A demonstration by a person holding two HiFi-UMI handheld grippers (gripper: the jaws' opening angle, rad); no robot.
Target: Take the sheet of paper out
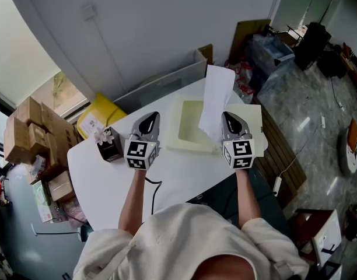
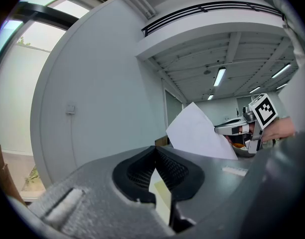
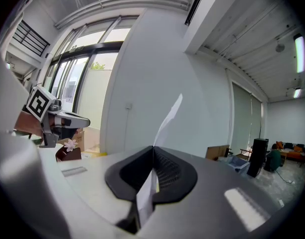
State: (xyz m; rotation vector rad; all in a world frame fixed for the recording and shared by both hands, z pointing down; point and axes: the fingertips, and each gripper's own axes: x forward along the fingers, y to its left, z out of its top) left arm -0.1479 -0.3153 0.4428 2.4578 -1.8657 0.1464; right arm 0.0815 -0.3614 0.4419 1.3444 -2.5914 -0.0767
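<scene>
Head view, reading from the left: a small brown holder with a flower [image 1: 110, 144] stands on the white worktop [image 1: 108, 179], well left of the pale yellow folder [image 1: 187, 124] that lies flat near the middle. The left gripper [image 1: 150, 116] hovers just left of the folder and apart from it. In the left gripper view its jaws meet at the tips. A pale strip shows in the slit below them, and I cannot tell whether that is something pinched or only the surface beyond. Over the folder's right part stands the sheet of paper [image 1: 216, 98], nearly on end, its long axis running up and away from the person, with the top edge reaching past the folder's far side. The right gripper [image 1: 228, 116], at the folder's right edge, is clenched on the sheet's lower edge. In the right gripper view the white paper runs through the closed jaws and rises above them. The sheet therefore lies directly ahead of and above the right gripper, which alone holds it, while the left gripper is on the folder's other side. Most of the sheet looks free of the folder, though whether its lowest corner has cleared the folder is hidden. Drawing it up and to the right of the folder would likely finish the removal.
</scene>
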